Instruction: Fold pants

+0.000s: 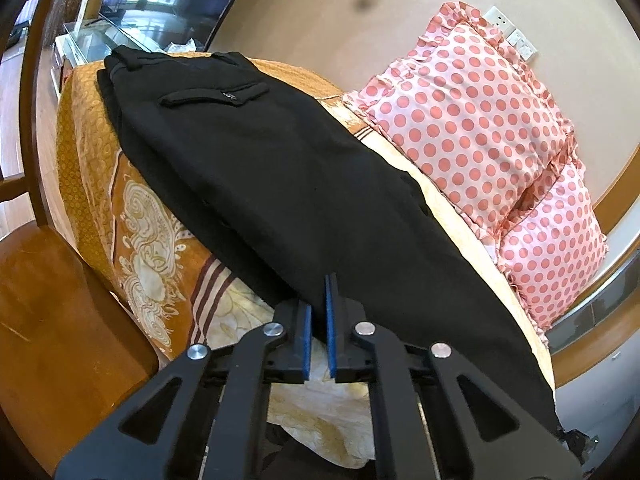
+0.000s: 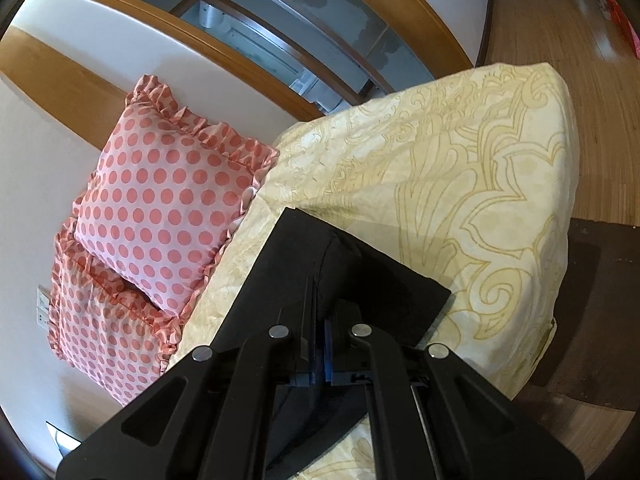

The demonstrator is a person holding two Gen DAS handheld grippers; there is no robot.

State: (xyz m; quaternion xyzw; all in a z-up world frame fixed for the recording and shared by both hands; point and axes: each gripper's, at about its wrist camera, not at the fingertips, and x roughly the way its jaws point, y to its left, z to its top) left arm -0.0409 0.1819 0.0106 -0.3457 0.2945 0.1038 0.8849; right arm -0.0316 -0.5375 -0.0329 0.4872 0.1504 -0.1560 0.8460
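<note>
Black pants (image 1: 260,168) lie lengthwise on the bed, waistband and back pocket at the far end in the left wrist view. My left gripper (image 1: 319,312) is at the near edge of the pants, its blue pads close together with the fabric edge between them. In the right wrist view the leg end of the pants (image 2: 360,272) lies on the cream bedspread. My right gripper (image 2: 318,320) is shut on a raised fold of that leg fabric.
Two pink polka-dot pillows (image 1: 480,128) (image 2: 160,216) lean on the wall beside the pants. The bed has an orange and cream patterned cover (image 1: 120,208) (image 2: 460,184). A wooden chair (image 1: 48,300) stands at the left. Wooden floor (image 2: 580,40) lies beyond the bed's end.
</note>
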